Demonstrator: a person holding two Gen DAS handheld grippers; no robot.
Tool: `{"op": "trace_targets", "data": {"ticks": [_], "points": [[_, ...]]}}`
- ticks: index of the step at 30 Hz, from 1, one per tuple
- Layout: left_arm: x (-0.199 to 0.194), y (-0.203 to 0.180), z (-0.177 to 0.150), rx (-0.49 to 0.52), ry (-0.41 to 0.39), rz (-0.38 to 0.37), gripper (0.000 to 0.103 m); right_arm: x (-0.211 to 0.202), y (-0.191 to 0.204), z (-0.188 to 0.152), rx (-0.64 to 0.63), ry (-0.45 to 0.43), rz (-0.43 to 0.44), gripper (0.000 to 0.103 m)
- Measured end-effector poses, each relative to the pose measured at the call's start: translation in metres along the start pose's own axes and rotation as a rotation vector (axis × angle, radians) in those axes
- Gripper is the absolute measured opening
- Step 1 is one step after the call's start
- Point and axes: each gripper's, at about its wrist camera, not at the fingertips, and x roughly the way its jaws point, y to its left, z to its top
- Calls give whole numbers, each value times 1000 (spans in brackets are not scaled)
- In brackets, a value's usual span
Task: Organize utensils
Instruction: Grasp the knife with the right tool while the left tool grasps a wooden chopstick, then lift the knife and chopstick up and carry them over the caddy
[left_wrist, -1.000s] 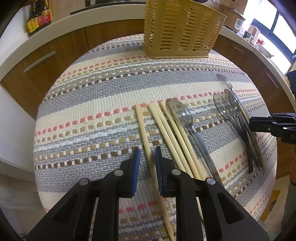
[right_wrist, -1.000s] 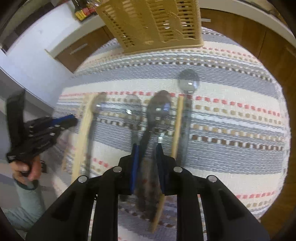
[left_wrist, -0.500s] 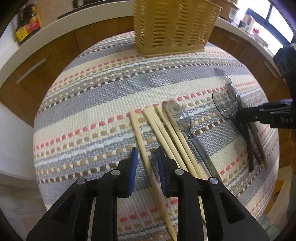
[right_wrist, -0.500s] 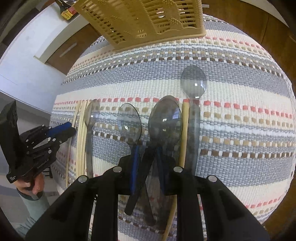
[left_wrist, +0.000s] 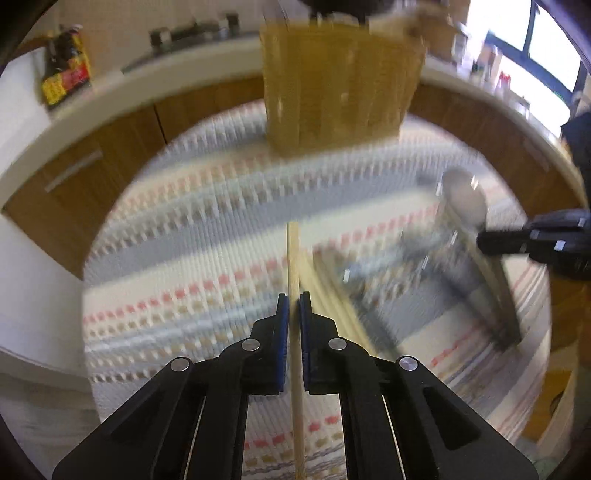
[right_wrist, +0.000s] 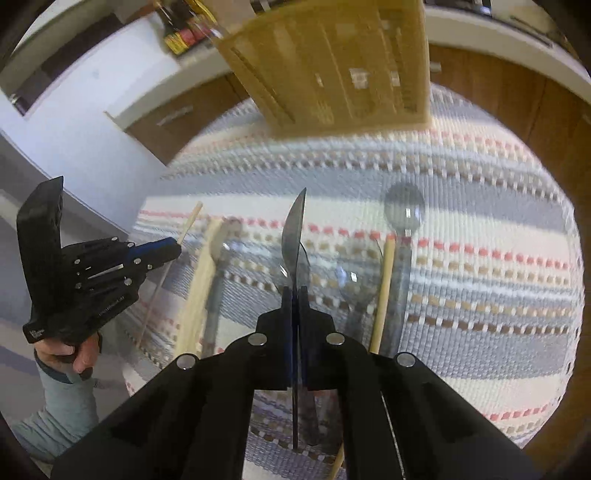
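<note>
My left gripper is shut on a wooden chopstick and holds it above the striped cloth. It also shows in the right wrist view. My right gripper is shut on a dark translucent spoon, held edge-on above the cloth; it also shows in the left wrist view. The tan slotted utensil basket stands at the far edge of the table. More chopsticks and spoons lie on the cloth.
A white counter over wooden cabinets curves behind the table. Sauce bottles stand on it at the far left. A window is at the upper right. The person's hand holds the left gripper.
Both grippers have closed and lifted: the left one on a chopstick, the right one on a dark spoon. Both views are now motion-blurred and the basket looks nearer.
</note>
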Motion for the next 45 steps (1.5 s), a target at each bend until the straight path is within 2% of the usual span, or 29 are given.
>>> {"op": "trace_targets", "data": {"ticks": [5,10,15,19,22,25,31,34,38,42,45], "points": [[-52,-4,37,-31,-219,-46,4,-41,11,20,-57,-153,9,2],[-94,-12,83,-56,-431,-99,4,-79,18,57,-103,-322,-23,2],[-111,-14,129,-112,-584,-155,4,-101,19,97,-142,-467,-68,2],[-102,-19,169,-148,-678,-134,4,-110,8,131,-136,-565,-79,2],[-93,-19,187,-163,-724,-131,4,-108,-5,157,-126,-633,-116,2],[-76,-23,205,-159,-778,-76,4,-97,-20,179,-107,-680,-142,2],[-49,-25,216,-146,-838,13,4,-68,-46,206,-95,-713,-165,2],[-35,-27,214,-133,-850,59,4,-55,-50,208,-112,-720,-187,2],[-22,-27,213,-115,-845,88,4,-41,-60,205,-100,-721,-176,2],[-18,-26,206,-111,-830,84,5,-38,-60,195,-108,-712,-176,2],[-21,-23,198,-121,-804,46,9,-42,-61,185,-95,-686,-167,4]]}}
